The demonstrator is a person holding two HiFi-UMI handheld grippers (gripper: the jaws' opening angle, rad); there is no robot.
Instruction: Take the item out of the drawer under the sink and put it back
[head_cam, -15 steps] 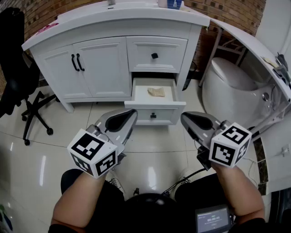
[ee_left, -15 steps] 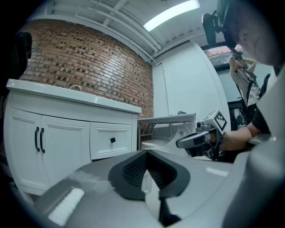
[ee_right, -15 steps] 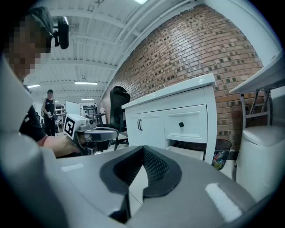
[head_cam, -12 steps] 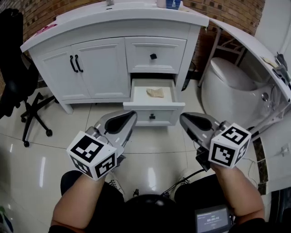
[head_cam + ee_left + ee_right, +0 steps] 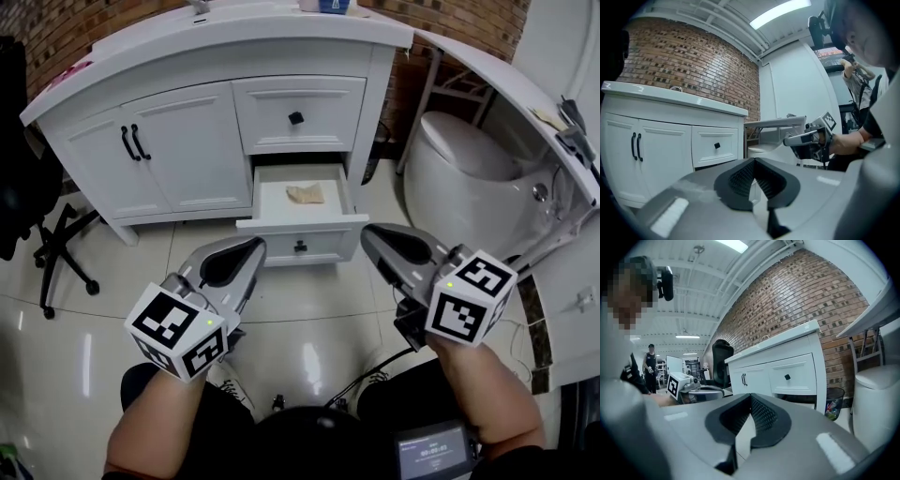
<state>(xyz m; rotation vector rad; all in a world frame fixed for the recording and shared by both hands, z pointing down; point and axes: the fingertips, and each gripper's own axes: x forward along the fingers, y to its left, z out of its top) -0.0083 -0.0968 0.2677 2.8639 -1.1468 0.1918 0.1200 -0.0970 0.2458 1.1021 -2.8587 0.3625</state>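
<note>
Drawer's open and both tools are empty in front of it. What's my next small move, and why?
Probably ease the right tool forward over the tan item, opening its jaws on the way. The drawer stands open with the item lying uncovered inside, and this tool hangs short of it, jaws together on nothing.

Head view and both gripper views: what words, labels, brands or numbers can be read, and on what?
No text reads legibly.
Small screen, bottom of head view: lines of text, too small to read.
Left marker cube and right marker cube: black-and-white square patterns only, no letters or numbers.
</note>
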